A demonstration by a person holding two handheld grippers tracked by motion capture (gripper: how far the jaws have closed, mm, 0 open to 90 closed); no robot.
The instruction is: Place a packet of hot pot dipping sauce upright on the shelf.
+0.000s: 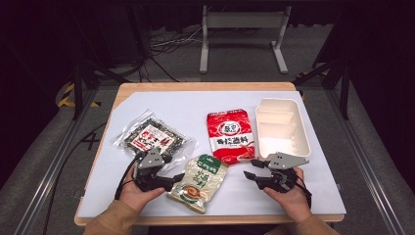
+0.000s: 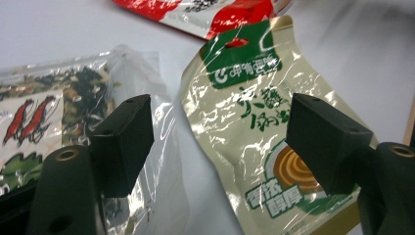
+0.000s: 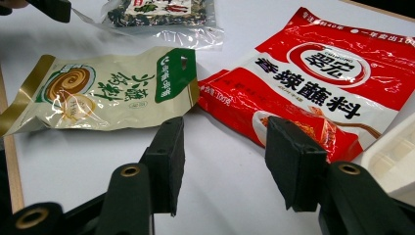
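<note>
Left tongs (image 2: 218, 142) spread, straddling green pouch (image 1: 198, 182) at lower centre. Right tongs (image 3: 222, 161) spread near red packet (image 1: 230, 134). Likely pickup: close squarely on pouch edge, avoid crinkly clear bag (image 1: 151, 137).

Three food pouches (image 1: 229, 135), white tray (image 1: 303, 128)

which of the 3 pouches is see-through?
The clear pouch of dark dried bits, leftmost on the table. The red pouch and the cream-and-green pouch are opaque.

red pouch (image 2: 205, 14): cut by top edge in left gripper view. clear bag (image 2: 44, 122): cut at left edge, print blurred. tray (image 3: 396, 156): only a corner, right gripper view.
</note>
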